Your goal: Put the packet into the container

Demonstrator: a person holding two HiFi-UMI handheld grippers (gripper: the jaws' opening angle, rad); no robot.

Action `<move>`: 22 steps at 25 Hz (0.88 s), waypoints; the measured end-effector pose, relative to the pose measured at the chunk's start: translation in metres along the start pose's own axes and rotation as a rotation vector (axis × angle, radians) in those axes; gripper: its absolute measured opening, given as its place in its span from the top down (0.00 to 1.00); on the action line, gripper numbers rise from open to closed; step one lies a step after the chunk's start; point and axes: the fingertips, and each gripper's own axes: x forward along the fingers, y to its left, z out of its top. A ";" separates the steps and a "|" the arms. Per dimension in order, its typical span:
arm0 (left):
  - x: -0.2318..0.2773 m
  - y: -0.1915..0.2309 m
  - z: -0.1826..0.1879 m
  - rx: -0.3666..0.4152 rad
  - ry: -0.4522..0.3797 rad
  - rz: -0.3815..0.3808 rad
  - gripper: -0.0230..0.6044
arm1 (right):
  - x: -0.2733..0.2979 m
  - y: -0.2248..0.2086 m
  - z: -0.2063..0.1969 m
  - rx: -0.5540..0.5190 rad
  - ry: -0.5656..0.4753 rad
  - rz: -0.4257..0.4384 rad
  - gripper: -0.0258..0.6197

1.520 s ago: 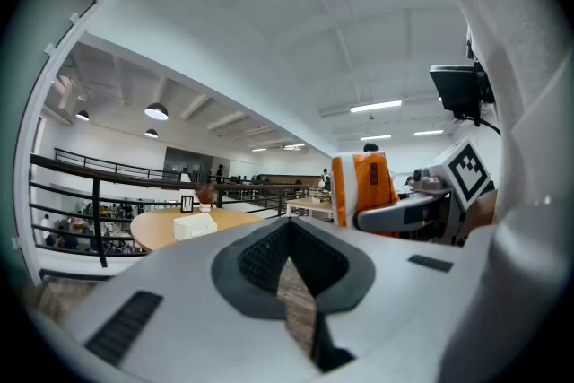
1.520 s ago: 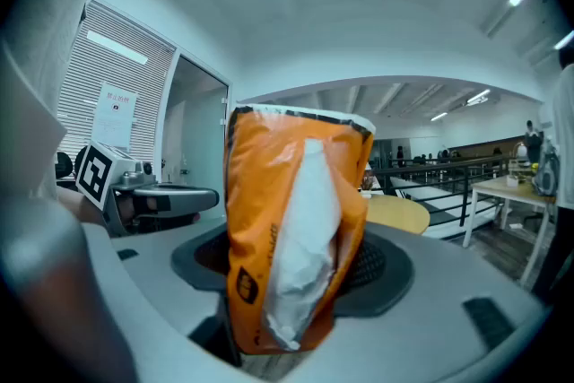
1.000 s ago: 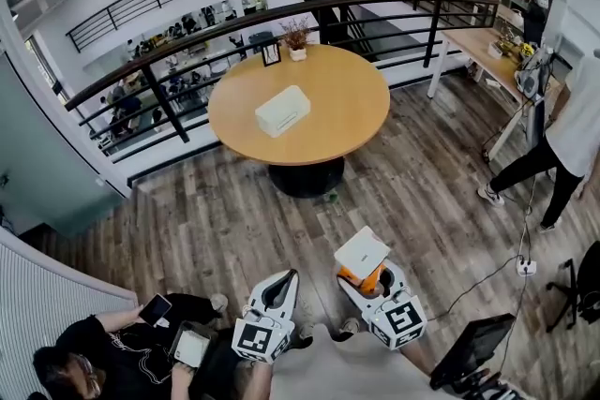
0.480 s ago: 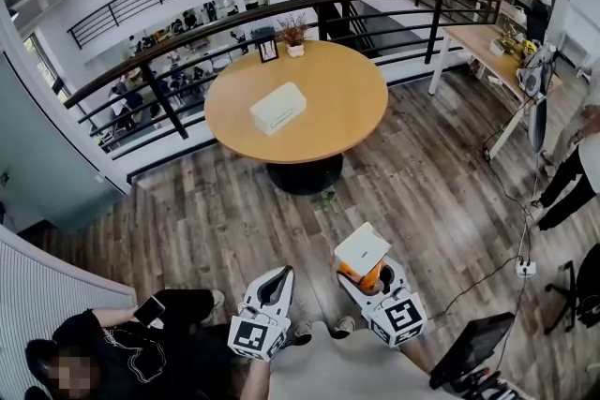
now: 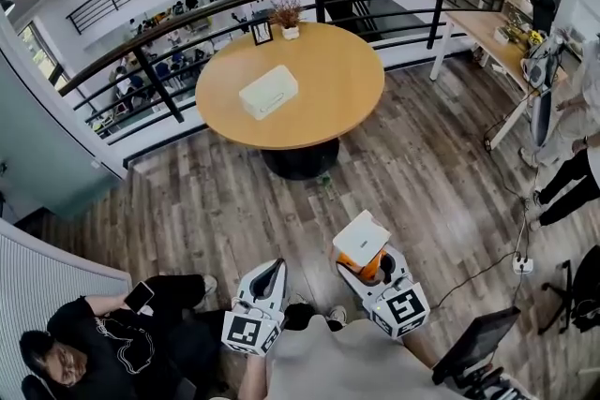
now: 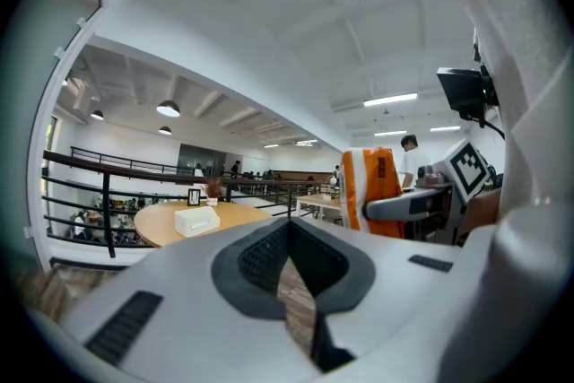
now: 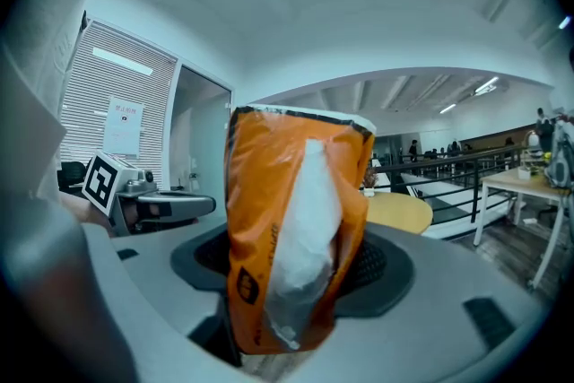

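My right gripper [image 5: 367, 265] is shut on an orange and white packet [image 5: 361, 239], which stands upright between the jaws and fills the middle of the right gripper view [image 7: 291, 247]. The left gripper [image 5: 271, 269] is beside it, shut and holding nothing; in its own view the jaw tips [image 6: 289, 229] meet. Both are held low over the wooden floor, well short of the round wooden table [image 5: 328, 98]. The container, a white rectangular box [image 5: 268, 92], lies on that table, and it shows far off in the left gripper view [image 6: 195, 221].
A potted plant [image 5: 289, 16] and a small frame [image 5: 262, 33] stand at the table's far edge, against a black railing [image 5: 169, 23]. A person [image 5: 103, 333] sits on the floor at lower left. Another person [image 5: 572, 164] stands right, by a desk [image 5: 487, 28]. A power strip [image 5: 522, 265] lies on the floor.
The packet stays gripped in the right gripper. The head view has shifted, so the table sits slightly further left. The standing person has moved toward the right edge.
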 end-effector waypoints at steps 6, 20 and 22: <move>0.019 0.006 -0.006 -0.013 0.002 0.003 0.96 | 0.017 -0.010 -0.007 -0.005 0.015 0.018 0.50; 0.138 0.093 0.014 -0.022 -0.028 -0.051 0.96 | 0.131 -0.083 0.029 -0.036 0.037 -0.021 0.50; 0.153 0.110 0.022 -0.019 -0.034 -0.057 0.96 | 0.151 -0.092 0.039 -0.036 0.038 -0.024 0.50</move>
